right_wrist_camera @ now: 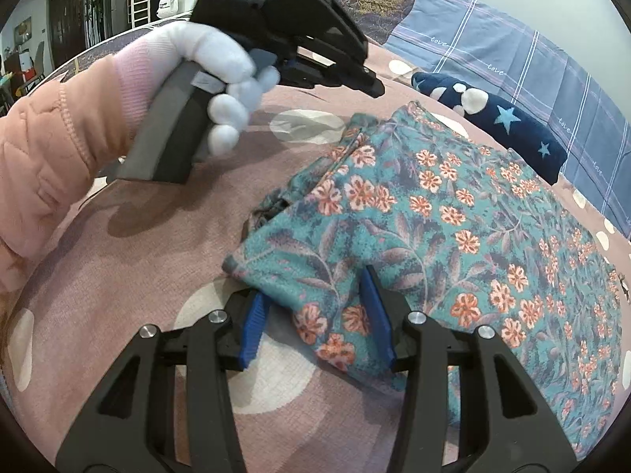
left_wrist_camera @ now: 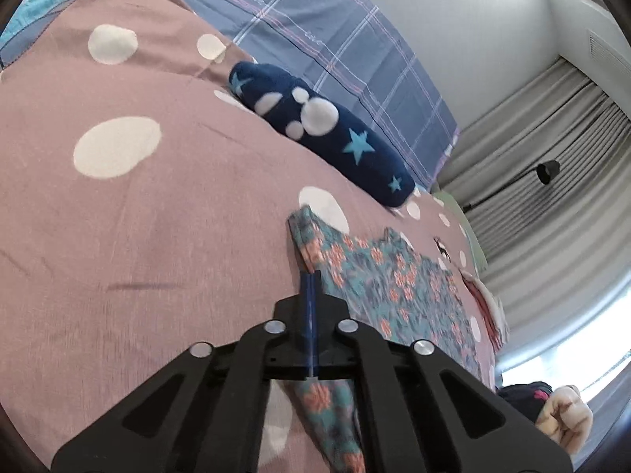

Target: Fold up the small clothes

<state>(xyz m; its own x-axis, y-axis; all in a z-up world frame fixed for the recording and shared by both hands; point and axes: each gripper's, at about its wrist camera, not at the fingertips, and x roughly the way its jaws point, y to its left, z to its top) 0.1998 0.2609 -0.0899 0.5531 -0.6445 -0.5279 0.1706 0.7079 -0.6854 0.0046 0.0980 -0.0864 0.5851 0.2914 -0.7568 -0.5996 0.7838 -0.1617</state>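
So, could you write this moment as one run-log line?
left gripper: shut, over floral garment far edge | right gripper: open, straddling near corner | surface: polka-dot bedspread

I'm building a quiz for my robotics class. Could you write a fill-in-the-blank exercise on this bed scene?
The jaws of the right gripper stand ___ on either side of a corner of the floral garment. The dark blue cloth lying beyond it is printed with light blue ___. The hand holding the left gripper wears a ___ glove.
Missing words: open; stars; white.
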